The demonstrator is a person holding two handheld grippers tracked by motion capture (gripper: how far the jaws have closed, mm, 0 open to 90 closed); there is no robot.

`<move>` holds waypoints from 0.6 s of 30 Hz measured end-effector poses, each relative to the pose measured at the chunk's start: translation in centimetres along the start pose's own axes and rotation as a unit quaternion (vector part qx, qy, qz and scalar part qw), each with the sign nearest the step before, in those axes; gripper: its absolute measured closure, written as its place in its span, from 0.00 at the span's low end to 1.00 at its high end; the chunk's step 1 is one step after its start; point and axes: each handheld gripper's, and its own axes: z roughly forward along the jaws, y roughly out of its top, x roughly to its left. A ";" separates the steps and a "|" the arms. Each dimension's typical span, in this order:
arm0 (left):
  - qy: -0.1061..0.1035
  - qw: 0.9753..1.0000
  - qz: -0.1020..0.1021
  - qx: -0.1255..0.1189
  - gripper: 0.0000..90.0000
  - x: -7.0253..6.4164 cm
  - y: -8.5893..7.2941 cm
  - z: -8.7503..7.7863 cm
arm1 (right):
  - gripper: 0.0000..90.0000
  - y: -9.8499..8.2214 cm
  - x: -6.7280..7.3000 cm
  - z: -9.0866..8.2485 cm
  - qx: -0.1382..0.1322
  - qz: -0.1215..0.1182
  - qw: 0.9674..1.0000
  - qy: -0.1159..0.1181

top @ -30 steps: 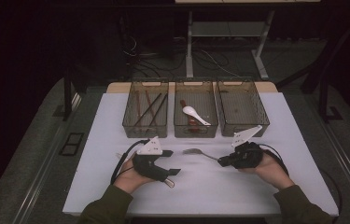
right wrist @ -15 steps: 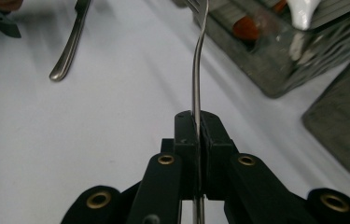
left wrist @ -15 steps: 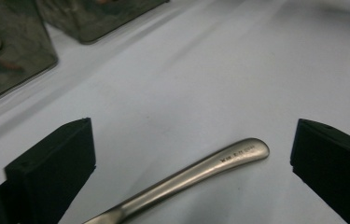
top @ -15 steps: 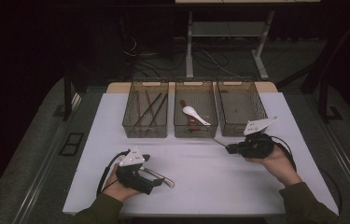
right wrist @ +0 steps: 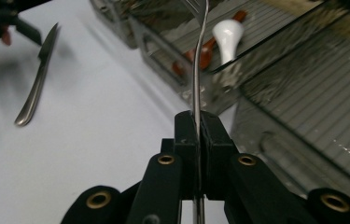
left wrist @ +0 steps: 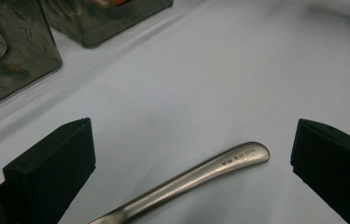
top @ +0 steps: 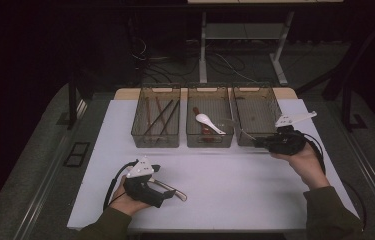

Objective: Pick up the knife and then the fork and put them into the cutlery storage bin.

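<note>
Knife let go on the left, fork gripped on the right.

The left gripper [top: 167, 192] stands wide, its jaws just opened — the knife [left wrist: 196, 177] lies on the white table [top: 235, 190] between them, untouched. The right gripper [right wrist: 196, 126] is clamped on the fork [right wrist: 199, 56] at the right bin's [top: 262, 95] near wall.

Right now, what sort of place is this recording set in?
Probably a lab or test bench, not a kitchen: a white table with three clear sorting bins for cutlery, loose cables on a dark floor, and metal frame legs behind.

Bins [top: 209, 137] behind — open mat [top: 235, 185] ahead
</note>
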 end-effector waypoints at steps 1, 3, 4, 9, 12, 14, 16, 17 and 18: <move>0.000 1.000 0.000 0.001 0.00 0.0 0.0 0.0 | 0.96 0.2 -0.3 -0.1 -0.006 0.007 1.000 -0.004; -0.002 1.000 -0.001 0.003 0.00 0.1 0.0 0.0 | 0.96 0.5 -0.8 -0.3 -0.008 0.017 1.000 -0.014; -0.002 1.000 0.001 0.005 0.00 0.1 0.0 0.0 | 0.96 0.7 -1.2 -0.3 -0.008 0.020 1.000 -0.019; 0.001 1.000 0.012 0.006 0.00 -0.2 0.0 0.1 | 0.96 1.7 -2.6 -0.7 -0.008 0.037 0.998 -0.048; 0.000 1.000 0.015 0.009 0.00 -0.2 0.0 0.2 | 0.96 2.2 -3.4 -0.9 -0.011 0.044 0.997 -0.061; 0.000 1.000 0.016 0.011 0.00 -0.2 0.0 0.2 | 0.96 2.5 -3.9 -0.9 -0.010 0.052 0.996 -0.070; -0.001 1.000 0.016 0.012 0.00 -0.2 0.0 0.2 | 0.96 2.8 -4.4 -0.9 -0.010 0.060 0.995 -0.079; -0.001 1.000 0.016 0.012 0.00 -0.2 0.0 0.2 | 0.96 2.9 -4.7 -0.8 -0.007 0.063 0.994 -0.084; 0.000 1.000 0.017 0.012 0.00 -0.2 0.0 0.2 | 0.96 3.0 -4.9 -0.8 -0.006 0.065 0.994 -0.091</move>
